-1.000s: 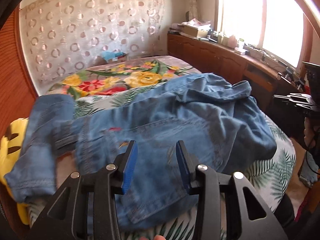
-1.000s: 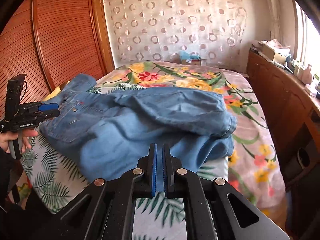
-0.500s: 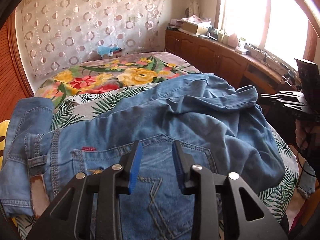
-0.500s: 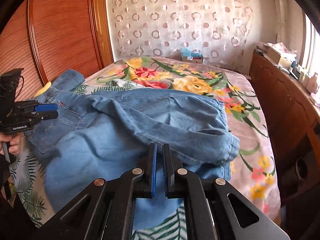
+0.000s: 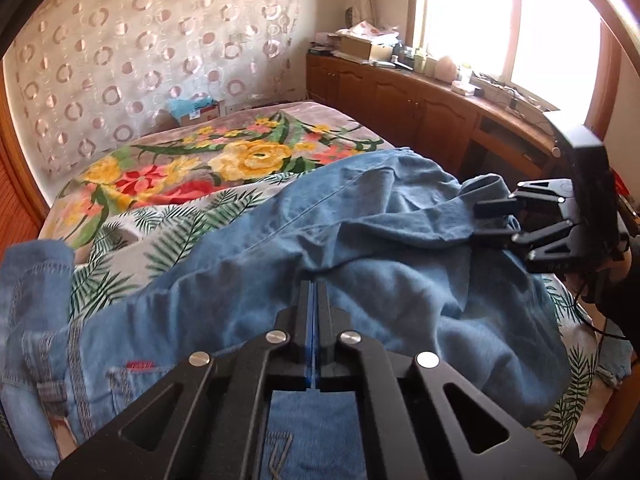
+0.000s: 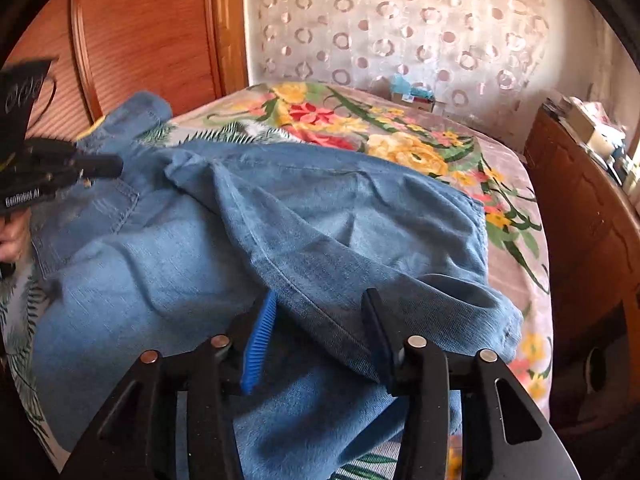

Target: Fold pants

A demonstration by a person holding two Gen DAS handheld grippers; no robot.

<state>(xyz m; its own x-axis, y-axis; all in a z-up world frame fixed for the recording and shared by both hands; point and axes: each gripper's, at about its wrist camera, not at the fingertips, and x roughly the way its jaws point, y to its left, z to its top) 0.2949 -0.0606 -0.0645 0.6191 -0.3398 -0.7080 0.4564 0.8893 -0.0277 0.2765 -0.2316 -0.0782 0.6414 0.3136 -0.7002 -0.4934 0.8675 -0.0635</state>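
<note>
Between the right jaws lies a raised ridge of the jeans, which sprawl crumpled across the near part of the bed, waistband and back pocket toward the left hand's side and the bunched legs toward the right. Half a second ago the right gripper had its jaws nearly together above the cloth; now they stand wide, one blue pad on each side of a seamed fold, not yet pinching it. The left gripper has done the reverse: its jaws, spread over the seat of the jeans a moment back, are now pressed together with only a thin blue line between the pads. Whether denim is caught in them I cannot tell, since the tips sit right against the fabric just ahead. My reading is that the left side is being anchored while the right prepares to take the leg fold, so the folding proper has barely begun.
</note>
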